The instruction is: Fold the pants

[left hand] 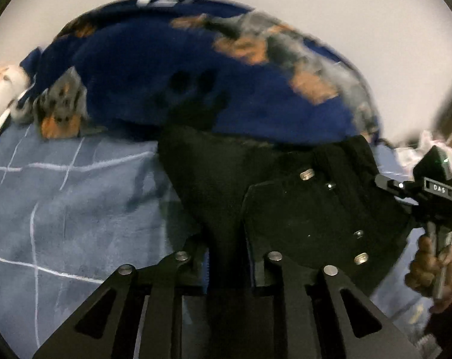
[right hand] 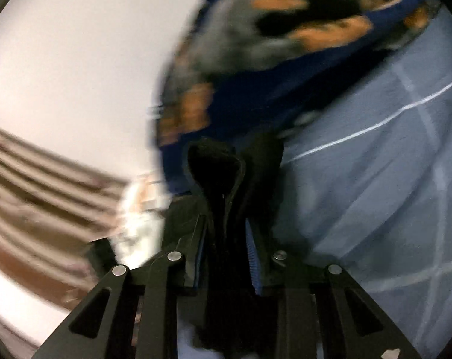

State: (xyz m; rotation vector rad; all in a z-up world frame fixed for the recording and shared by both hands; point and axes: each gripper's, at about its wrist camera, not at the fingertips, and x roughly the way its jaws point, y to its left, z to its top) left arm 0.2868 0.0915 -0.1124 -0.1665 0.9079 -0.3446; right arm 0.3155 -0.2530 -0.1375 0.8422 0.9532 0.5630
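Black pants sit pinched in both grippers' jaws, low centre of each view: the left gripper and the right gripper each clamp a fold of cloth above a blue checked bed sheet. Behind, a navy patterned blanket fills mid-frame. At right, the other gripper's label reads "DAS".
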